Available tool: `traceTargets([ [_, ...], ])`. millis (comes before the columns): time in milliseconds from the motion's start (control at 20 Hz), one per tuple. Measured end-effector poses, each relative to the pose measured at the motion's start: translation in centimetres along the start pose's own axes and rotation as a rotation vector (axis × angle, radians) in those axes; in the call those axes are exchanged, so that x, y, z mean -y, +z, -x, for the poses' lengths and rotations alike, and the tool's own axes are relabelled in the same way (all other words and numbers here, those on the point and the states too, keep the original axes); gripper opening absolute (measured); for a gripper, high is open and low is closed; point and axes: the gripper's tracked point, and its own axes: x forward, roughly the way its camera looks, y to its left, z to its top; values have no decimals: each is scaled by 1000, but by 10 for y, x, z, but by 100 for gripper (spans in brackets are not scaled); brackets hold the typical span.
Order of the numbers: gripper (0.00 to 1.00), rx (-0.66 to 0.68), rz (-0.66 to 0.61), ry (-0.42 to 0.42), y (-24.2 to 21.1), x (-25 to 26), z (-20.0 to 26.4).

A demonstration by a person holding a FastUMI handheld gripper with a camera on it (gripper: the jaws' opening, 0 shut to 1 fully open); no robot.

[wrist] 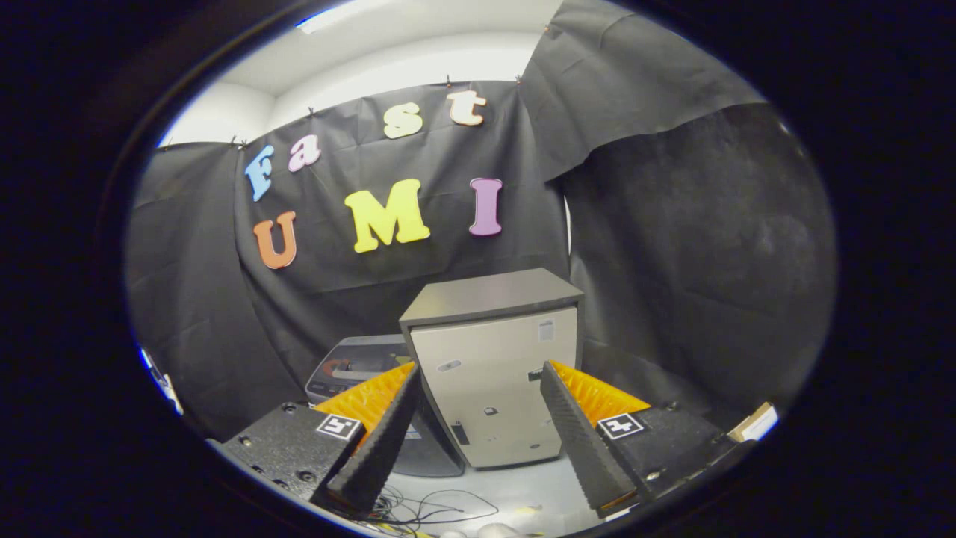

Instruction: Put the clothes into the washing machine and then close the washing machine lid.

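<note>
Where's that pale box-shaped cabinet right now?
In the gripper view, the cabinet stands on the floor beyond the open gripper, against the black cloth wall, a grey machine beside it.

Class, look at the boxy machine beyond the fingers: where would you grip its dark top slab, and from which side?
Probably its front edge, from the front, the side facing the open hand-held gripper. The dark top slab is thin, lies flat and slightly overhangs the pale front panel.
</note>
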Motion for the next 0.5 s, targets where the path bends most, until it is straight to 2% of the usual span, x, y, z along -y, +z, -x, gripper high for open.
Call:
traceTargets([
  [250,100,45,-50,22,0,4,-2],
  [500,100,113,-2,49,3,-1,-3],
])
